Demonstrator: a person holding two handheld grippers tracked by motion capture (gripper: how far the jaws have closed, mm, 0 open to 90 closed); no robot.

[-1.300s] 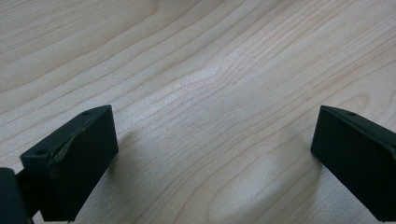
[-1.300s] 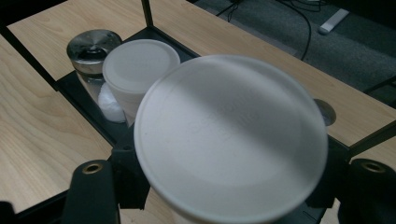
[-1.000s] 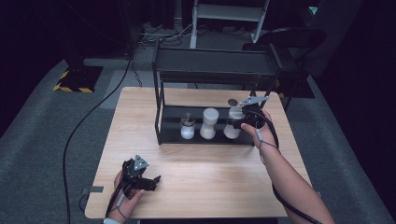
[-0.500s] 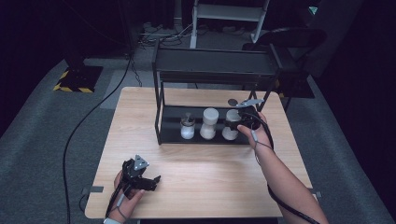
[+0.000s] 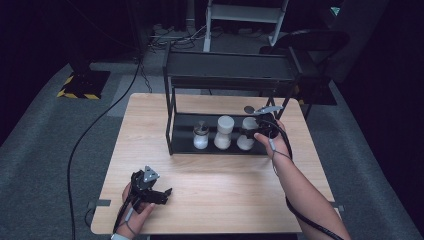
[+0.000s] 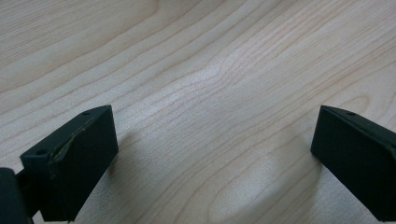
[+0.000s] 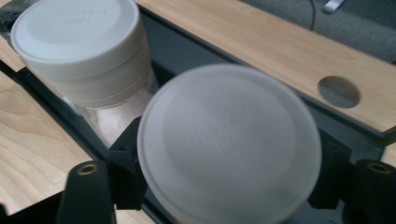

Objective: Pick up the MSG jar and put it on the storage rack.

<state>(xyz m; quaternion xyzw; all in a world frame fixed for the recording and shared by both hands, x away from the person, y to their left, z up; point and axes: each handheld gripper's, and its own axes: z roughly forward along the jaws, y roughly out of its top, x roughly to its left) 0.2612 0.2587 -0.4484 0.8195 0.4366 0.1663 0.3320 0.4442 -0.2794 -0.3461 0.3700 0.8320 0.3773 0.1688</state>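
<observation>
A black two-tier rack [image 5: 225,80] stands at the back of the wooden table [image 5: 210,175]. Three white-lidded jars stand in a row on its lower shelf: a small one [image 5: 200,136], a taller one [image 5: 224,132] and the rightmost jar [image 5: 247,134]. My right gripper [image 5: 260,127] reaches into the shelf from the right around that rightmost jar. In the right gripper view its white lid [image 7: 229,140] covers the jaws, which have just been opening with the jar between them. My left gripper [image 5: 162,192] rests open low over bare wood [image 6: 212,158] at the front left.
The neighbouring jar [image 7: 79,42] stands close on the left of the one between the jaws. The rack's top shelf overhangs the jars. A round hole [image 7: 338,91] is cut in the tabletop behind the rack. A chair [image 5: 310,45] and cables lie beyond the table.
My right gripper has sunk slightly and drawn a little left at the rightmost jar on the shelf. The left gripper has stayed where it was.
</observation>
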